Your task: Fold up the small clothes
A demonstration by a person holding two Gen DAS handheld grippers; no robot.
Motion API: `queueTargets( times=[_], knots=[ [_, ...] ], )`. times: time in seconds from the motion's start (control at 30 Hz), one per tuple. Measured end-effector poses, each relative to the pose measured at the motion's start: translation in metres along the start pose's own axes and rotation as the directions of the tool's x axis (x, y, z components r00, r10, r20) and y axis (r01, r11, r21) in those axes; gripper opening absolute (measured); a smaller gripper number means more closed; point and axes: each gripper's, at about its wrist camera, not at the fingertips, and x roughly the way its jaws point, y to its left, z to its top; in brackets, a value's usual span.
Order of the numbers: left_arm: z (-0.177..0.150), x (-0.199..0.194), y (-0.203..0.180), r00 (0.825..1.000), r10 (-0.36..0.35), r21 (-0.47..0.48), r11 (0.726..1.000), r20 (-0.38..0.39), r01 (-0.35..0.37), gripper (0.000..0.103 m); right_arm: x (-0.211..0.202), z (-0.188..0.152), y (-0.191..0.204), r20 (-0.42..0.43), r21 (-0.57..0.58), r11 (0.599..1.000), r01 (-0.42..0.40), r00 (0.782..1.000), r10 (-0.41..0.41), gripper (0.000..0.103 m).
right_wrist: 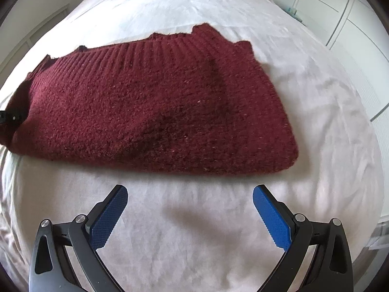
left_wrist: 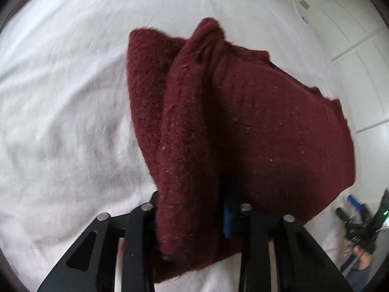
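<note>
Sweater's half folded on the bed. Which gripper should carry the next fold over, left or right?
Left, probably. The left gripper is already clamped on a bunched edge of the maroon sweater. The right gripper is open over bare sheet, short of the sweater's near edge.

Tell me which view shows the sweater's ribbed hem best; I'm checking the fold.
The right wrist view: the sweater lies spread on the white sheet, ribbed hem unobstructed. The left wrist view shows only bunched knit clamped in the left gripper, no ribbing visible.
</note>
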Motion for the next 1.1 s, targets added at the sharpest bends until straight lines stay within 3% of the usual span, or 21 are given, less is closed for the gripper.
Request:
queueTargets(
  times=[0.13,0.3,0.57,1.0,1.1],
  knots=[
    [0.006,-0.012,-0.031,0.999,0.036,0.058,0.998,-0.001,-0.036,0.023,-0.014,0.004,-0.008,0.028,0.009,1.000,0.006,1.000,-0.006,0.103],
    [0.020,-0.042,-0.056,0.999,-0.033,0.047,0.998,0.022,0.032,0.022,-0.031,0.005,-0.027,0.065,0.040,0.999,0.012,0.998,-0.015,0.103],
    [0.045,-0.061,-0.144,0.996,-0.084,0.152,0.985,0.038,0.077,0.022,-0.054,0.002,-0.069,0.102,0.111,0.994,0.016,0.994,-0.028,0.103],
    [0.070,-0.003,-0.306,0.995,-0.097,0.296,0.950,-0.009,0.095,0.020,-0.083,0.000,-0.131,0.161,0.194,0.980,0.032,0.985,-0.064,0.103],
    [0.062,0.014,-0.336,0.998,-0.054,0.334,0.941,-0.026,0.060,0.020,-0.080,-0.005,-0.138,0.149,0.211,0.977,0.028,0.987,-0.060,0.103]
  ],
)
